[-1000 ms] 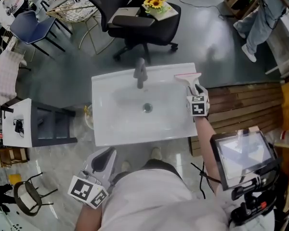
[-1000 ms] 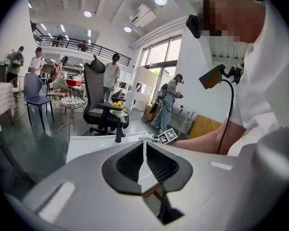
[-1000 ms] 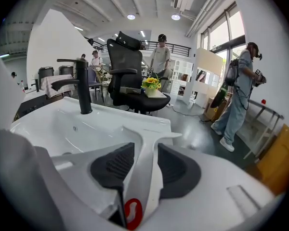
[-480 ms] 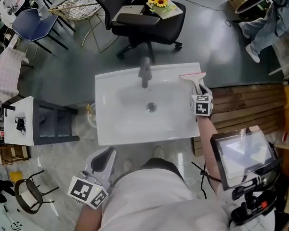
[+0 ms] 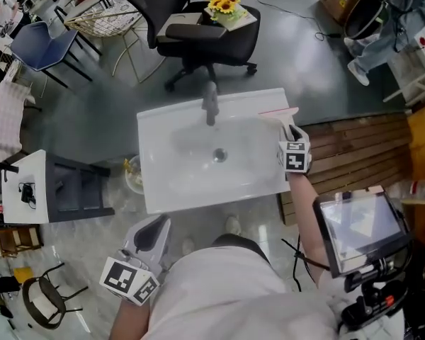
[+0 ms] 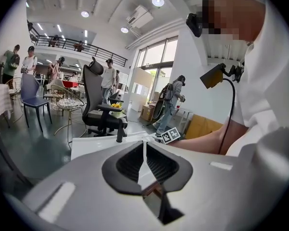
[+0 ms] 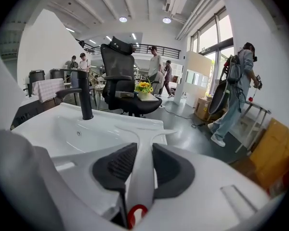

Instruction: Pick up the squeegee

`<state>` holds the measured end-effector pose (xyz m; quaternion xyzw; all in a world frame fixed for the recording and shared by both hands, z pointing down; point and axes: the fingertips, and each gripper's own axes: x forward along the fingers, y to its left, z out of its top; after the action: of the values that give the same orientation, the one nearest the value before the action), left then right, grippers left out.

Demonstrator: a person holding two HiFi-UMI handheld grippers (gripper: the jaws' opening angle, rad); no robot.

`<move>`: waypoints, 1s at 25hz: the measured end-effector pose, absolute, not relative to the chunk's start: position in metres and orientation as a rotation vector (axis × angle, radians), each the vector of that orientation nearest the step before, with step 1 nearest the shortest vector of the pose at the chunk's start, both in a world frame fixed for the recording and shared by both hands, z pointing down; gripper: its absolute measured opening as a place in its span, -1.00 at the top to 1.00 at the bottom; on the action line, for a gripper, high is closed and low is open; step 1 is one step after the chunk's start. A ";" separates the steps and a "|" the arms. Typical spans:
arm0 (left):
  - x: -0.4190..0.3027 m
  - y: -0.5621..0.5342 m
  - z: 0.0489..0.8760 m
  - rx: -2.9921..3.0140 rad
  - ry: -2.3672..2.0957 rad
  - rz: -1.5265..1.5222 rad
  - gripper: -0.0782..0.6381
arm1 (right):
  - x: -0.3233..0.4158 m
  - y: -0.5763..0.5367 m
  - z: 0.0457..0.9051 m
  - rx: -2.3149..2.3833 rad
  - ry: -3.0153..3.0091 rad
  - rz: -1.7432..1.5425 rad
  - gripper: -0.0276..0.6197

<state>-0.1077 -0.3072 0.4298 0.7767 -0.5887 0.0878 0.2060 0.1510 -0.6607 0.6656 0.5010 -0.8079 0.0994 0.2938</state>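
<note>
The squeegee (image 5: 278,112) is white with a thin red-edged blade, and it is at the back right corner of the white sink (image 5: 156,190). My right gripper (image 5: 290,133) is shut on its handle. In the right gripper view the white handle (image 7: 140,170) runs between the two dark pads, and the blade (image 7: 147,130) spreads out ahead over the sink (image 7: 48,129). My left gripper (image 5: 154,227) hangs low in front of the sink by the person's body. Its jaws are shut on nothing (image 6: 144,163).
A dark faucet (image 5: 210,103) stands at the sink's back middle (image 7: 85,102). A black office chair (image 5: 205,30) with yellow flowers on its seat stands behind the sink. Wooden slats (image 5: 354,147) lie to the right. A grey step stool (image 5: 78,190) is on the left.
The right gripper and the squeegee have shifted slightly at the sink's back right corner. The left gripper stays low by the person's body.
</note>
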 end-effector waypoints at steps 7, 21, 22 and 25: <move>-0.118 -0.278 0.425 2.256 -1.567 0.216 0.71 | 0.152 -0.600 0.634 1.370 -2.155 0.258 0.59; -0.159 -0.204 0.423 2.376 -1.409 0.172 0.71 | 0.133 -0.443 0.570 1.446 -2.167 0.247 0.59; -0.164 -0.193 0.423 2.385 -1.397 0.165 0.71 | 0.129 -0.425 0.566 1.456 -2.169 0.247 0.59; -0.173 -0.168 0.424 2.412 -1.366 0.157 0.71 | 0.118 -0.385 0.555 1.477 -2.175 0.255 0.59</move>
<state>-0.1732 -0.1680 0.4238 0.8543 -0.4838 0.0557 0.1815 0.1180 -0.3851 0.5552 0.5418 -0.7977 0.0934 0.2477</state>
